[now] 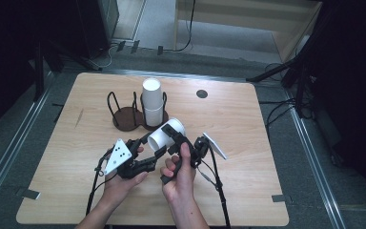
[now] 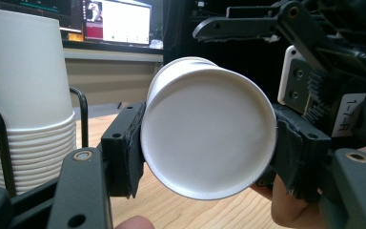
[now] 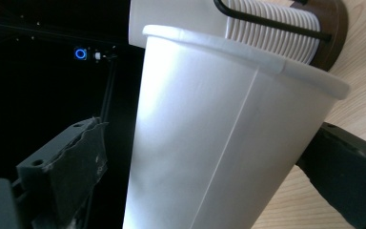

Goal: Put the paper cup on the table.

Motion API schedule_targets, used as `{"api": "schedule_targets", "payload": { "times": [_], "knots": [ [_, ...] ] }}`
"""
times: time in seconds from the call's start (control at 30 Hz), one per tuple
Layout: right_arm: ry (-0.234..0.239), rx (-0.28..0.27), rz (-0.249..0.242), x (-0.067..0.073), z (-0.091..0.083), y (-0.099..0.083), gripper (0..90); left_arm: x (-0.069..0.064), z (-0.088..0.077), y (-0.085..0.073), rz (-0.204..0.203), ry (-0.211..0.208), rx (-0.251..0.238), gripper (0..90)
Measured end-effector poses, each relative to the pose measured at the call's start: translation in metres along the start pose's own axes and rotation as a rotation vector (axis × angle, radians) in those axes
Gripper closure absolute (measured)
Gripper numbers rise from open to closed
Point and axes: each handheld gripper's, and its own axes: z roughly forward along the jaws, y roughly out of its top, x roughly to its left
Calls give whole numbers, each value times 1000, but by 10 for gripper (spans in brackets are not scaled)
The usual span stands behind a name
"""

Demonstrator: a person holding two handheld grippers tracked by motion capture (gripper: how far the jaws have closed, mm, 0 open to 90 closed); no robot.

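A white paper cup (image 1: 166, 133) lies on its side in the air over the middle of the wooden table (image 1: 248, 191). My left gripper (image 1: 152, 144) is shut on the cup's bottom end; in the left gripper view both pads press the rim of its base (image 2: 208, 138). My right gripper (image 1: 177, 139) straddles the cup's body (image 3: 219, 143) from the other side, open: its left pad (image 3: 71, 162) stands clear of the wall, and the right jaw sits close by the cup. Behind, a stack of white cups (image 1: 152, 102) stands upside down in a holder.
The brown two-place holder (image 1: 128, 117) with black wire loops stands at the table's back middle; its left place has no cups. A dark round hole (image 1: 201, 93) sits near the far edge. Black stands and cables surround the table.
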Motion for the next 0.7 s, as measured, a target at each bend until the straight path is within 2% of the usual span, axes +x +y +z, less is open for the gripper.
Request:
{"api": "schedule_targets", "payload": {
  "times": [0.17, 0.23, 0.27, 0.33, 0.53, 0.6, 0.7],
  "knots": [
    [8, 22, 30, -3, 4, 0, 106, 0, 0, 0, 9, -1, 3, 357],
    [8, 22, 33, -3, 4, -1, 133, 0, 0, 0, 11, 1, 1, 357],
    [16, 20, 38, -5, 3, 0, 187, 1, -1, 0, 10, 1, -3, 356],
    [25, 17, 53, -7, 3, 0, 206, 1, -1, 0, 9, 0, 2, 355],
    [41, 11, 51, -9, 3, 0, 265, 1, 0, 0, 2, 9, 28, 336],
    [45, 6, 38, -9, 3, 0, 274, 1, -1, 0, -6, 4, 27, 333],
    [51, -5, 27, -8, 1, 1, 284, 3, -2, 2, -49, -11, 25, 329]
  ]
}}
